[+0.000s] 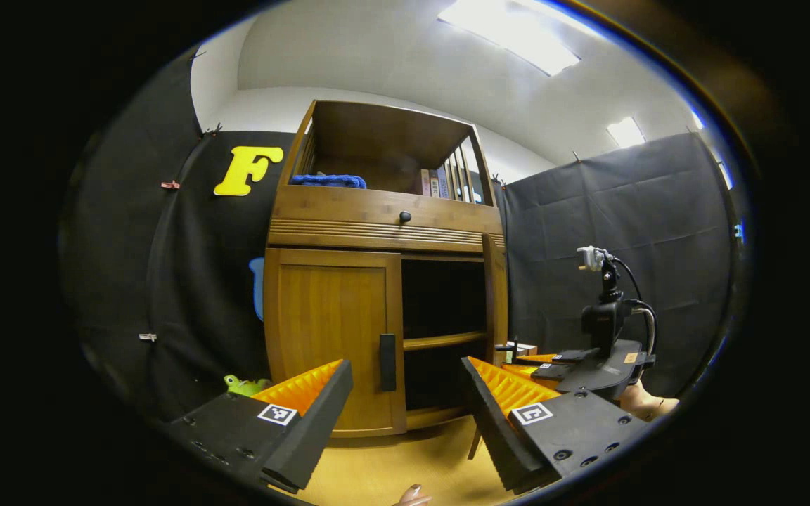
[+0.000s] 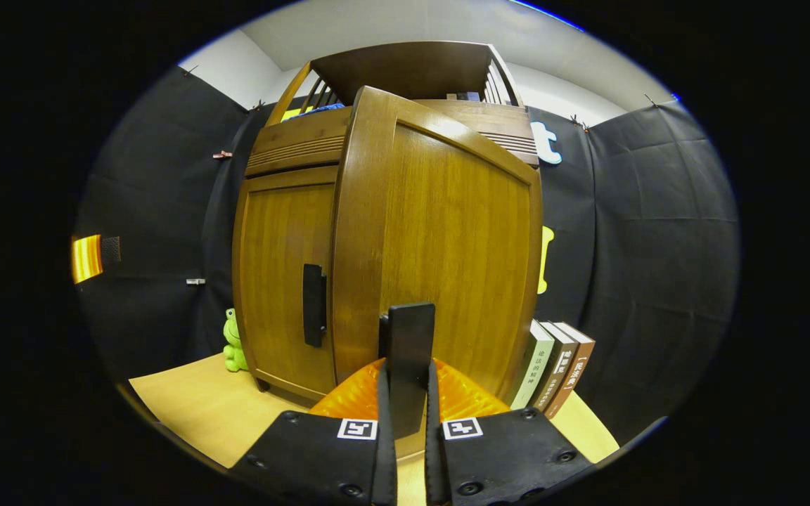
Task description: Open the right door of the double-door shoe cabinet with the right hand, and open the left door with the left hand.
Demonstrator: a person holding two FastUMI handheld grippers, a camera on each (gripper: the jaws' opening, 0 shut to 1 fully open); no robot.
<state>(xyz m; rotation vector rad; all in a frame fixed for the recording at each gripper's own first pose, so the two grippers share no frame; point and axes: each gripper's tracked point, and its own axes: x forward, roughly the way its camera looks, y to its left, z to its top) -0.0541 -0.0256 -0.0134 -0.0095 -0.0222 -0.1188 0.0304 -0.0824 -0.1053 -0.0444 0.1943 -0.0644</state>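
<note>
Glossy wooden cabinet (image 1: 349, 316), matt handles (image 1: 387, 362)

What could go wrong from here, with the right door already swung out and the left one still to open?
1. The right gripper is clamped on the right door's handle; pulling off the hinge arc may strain the grip.
2. The books stand beside the right door; swinging wider could knock them.
3. The left gripper is open, short of the left door's handle; a misaligned approach could hit the panel.
</note>
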